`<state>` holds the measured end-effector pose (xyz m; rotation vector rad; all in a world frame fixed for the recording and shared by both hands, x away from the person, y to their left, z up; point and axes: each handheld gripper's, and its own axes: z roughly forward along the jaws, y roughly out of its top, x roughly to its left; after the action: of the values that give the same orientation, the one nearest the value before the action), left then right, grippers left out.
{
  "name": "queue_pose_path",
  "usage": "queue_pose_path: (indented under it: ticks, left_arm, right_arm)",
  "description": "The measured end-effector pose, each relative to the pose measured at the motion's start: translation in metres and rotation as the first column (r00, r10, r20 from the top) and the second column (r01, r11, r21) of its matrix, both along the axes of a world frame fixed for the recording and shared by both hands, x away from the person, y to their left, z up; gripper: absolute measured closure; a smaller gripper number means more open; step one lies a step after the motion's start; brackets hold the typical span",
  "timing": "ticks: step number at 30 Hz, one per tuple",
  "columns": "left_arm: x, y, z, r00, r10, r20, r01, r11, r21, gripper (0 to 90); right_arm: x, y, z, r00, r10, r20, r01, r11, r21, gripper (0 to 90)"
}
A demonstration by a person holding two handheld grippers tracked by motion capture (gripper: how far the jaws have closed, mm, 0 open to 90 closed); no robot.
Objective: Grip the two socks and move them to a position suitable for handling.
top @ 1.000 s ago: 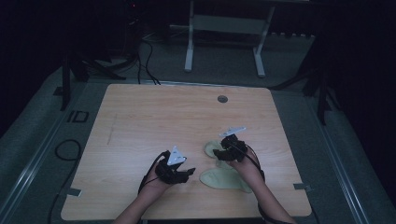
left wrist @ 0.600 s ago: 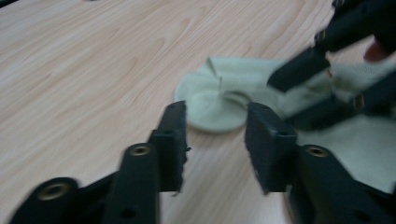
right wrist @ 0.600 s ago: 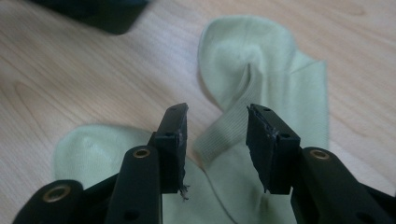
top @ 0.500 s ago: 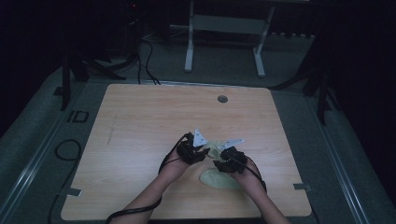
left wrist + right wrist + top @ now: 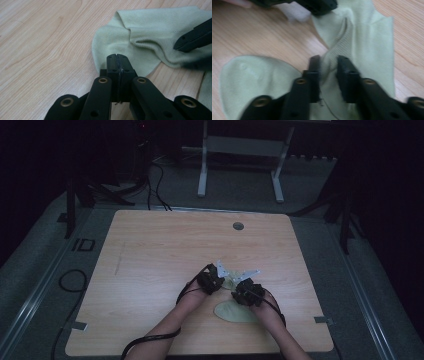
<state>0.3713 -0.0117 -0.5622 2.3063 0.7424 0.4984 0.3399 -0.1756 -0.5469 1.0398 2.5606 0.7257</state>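
Looking down from the high view, we saw the two forearms come in from the bottom edge and meet near the front middle of the wooden tabletop (image 5: 150, 270). The left hand-held gripper (image 5: 212, 281) and the right hand-held gripper (image 5: 246, 291) sat just beside each other, both over a pale green cloth (image 5: 235, 312).

In the left gripper view, its jaws were pressed flat together, their tips lying on the edge of the cloth (image 5: 140, 37) (we could not tell whether any fabric was pinched between them). The other gripper's black jaw reached in from the right over the folded part.

In the right gripper view, the jaws stood slightly apart with a raised ridge of the cloth (image 5: 362, 37) caught between them. One rounded part of the cloth lay flat to the left, on the tabletop, and the rest ran away ahead.
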Motion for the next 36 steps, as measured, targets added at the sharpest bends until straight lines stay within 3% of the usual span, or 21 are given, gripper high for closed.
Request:
queue_pose_path:
  ticks: [3,6,14,16,22,28,36]
  left_arm:
    - [0.0,0.0,0.0,1.0,0.002,-0.003,-0.002,1.0,-0.004,89.2]
    - [0.0,0.001,-0.001,1.0,0.005,-0.006,-0.005,0.9999,-0.013,89.2]
    - [-0.001,0.001,-0.001,1.0,-0.003,0.002,0.003,1.0,-0.002,89.3]
    - [0.0,0.0,-0.001,1.0,-0.008,0.001,0.008,1.0,-0.001,89.3]
    - [0.001,0.002,0.0,0.9998,-0.022,-0.005,0.022,0.9998,0.005,89.3]
    - [0.001,0.006,0.0,0.9995,-0.032,-0.002,0.032,0.9995,0.0,89.2]
    - [0.001,0.004,0.001,0.9991,-0.042,0.009,0.042,0.9985,0.035,89.2]
  right_arm:
    - [0.002,-0.001,0.002,0.9999,0.0,-0.013,0.0,0.9999,0.011,83.5]
    - [0.001,-0.002,0.009,1.0,0.004,0.009,-0.004,1.0,0.001,84.8]
    - [0.002,-0.014,0.041,0.9978,-0.021,0.063,0.018,0.9981,0.059,85.5]
    - [0.005,-0.02,0.051,0.9956,-0.033,0.088,0.028,0.998,0.058,85.6]
    - [0.013,-0.042,0.066,0.9915,-0.09,0.094,0.079,0.9908,0.11,85.6]
    - [0.022,-0.066,0.063,0.9851,-0.153,0.079,0.143,0.9824,0.12,85.5]
    - [0.036,-0.093,0.039,0.9734,-0.229,0.018,0.226,0.969,0.101,85.5]
